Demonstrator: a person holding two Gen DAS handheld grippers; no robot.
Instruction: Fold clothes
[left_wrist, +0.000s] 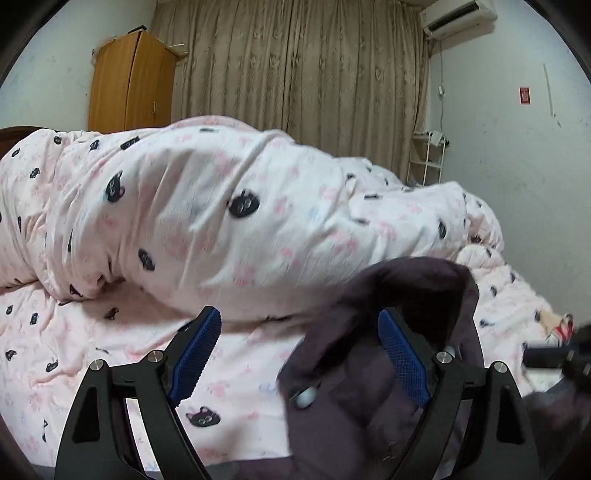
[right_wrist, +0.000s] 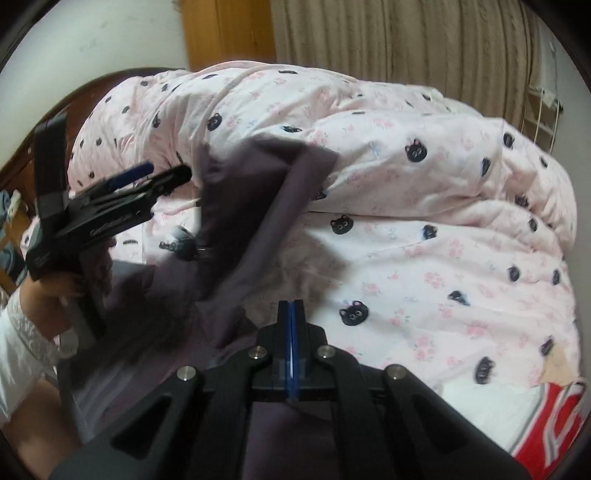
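The right gripper (right_wrist: 291, 314) sits nearest in its own view, its two blue-lined jaws pressed flat together with no gap showing. Dark purple cloth lies under and just behind them, but whether a fold is pinched between them cannot be told.

The dark purple garment (right_wrist: 251, 221) rises from the near left of the bed toward the middle, one long strip of it tilted up and to the right over the pink cover. In the left wrist view the same garment (left_wrist: 388, 369) is bunched low on the right, draped over the right jaw of the left gripper (left_wrist: 299, 354), with a pale round button (left_wrist: 304, 398) on its near edge. That gripper's jaws stand wide apart, the left one bare over the bedding, the cloth lying across the right one and not clamped.

From the right wrist view, the left gripper (right_wrist: 147, 184) is at the left, held in a hand (right_wrist: 48, 295) with a white sleeve (right_wrist: 18, 343) at the wrist.

A red and white cloth (right_wrist: 546, 417) lies at the near right edge of the bed.

Farther back, a pink quilt (left_wrist: 207, 206) printed with black cat faces is heaped across the bed. Beyond it stand a wooden wardrobe (left_wrist: 129, 81) at the left, beige curtains (left_wrist: 295, 66) in the middle, a white wire shelf (left_wrist: 428, 155) and an air conditioner (left_wrist: 458, 16) high on the right wall.
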